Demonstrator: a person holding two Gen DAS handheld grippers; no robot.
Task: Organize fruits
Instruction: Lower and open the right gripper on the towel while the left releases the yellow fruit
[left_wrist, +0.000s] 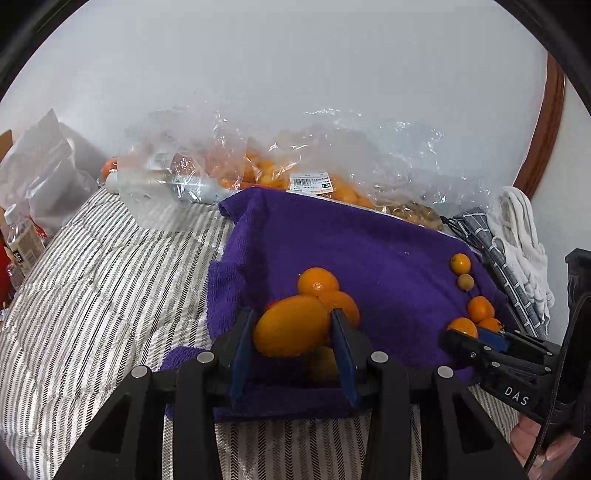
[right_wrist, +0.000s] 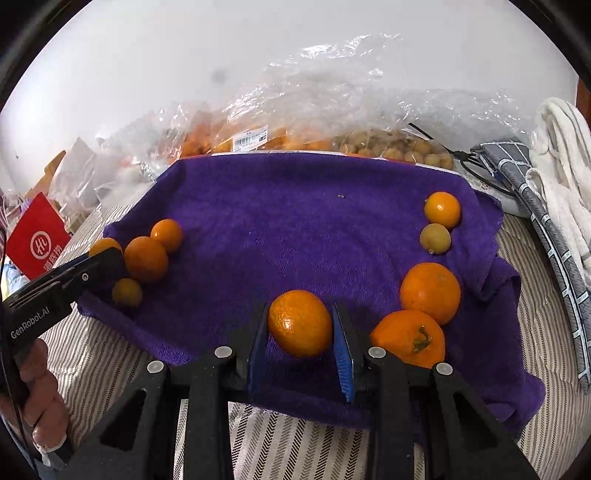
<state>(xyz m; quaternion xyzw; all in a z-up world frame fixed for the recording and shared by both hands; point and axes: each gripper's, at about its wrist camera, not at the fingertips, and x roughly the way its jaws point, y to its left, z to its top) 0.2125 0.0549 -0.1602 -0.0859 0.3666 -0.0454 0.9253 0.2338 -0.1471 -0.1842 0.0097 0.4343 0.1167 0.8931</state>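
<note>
A purple towel (left_wrist: 369, 240) lies on a striped bed; it also shows in the right wrist view (right_wrist: 295, 221). My left gripper (left_wrist: 293, 332) is shut on an orange (left_wrist: 290, 326) above the towel's left part, beside two oranges (left_wrist: 317, 282) and a small yellowish fruit (left_wrist: 321, 363). My right gripper (right_wrist: 300, 326) is shut on an orange (right_wrist: 300, 323) over the towel's near edge. To its right lie two oranges (right_wrist: 430, 291), a small orange (right_wrist: 442, 209) and a small yellow-brown fruit (right_wrist: 435, 239). The left group (right_wrist: 146, 258) lies far left.
Clear plastic bags of oranges (left_wrist: 266, 173) and small brown fruits (right_wrist: 399, 147) lie behind the towel by the wall. A grey checked cloth (right_wrist: 546, 229) and a white cloth (right_wrist: 565, 166) lie at the right. A red packet (right_wrist: 35, 242) and bottles (left_wrist: 22, 236) stand at the left.
</note>
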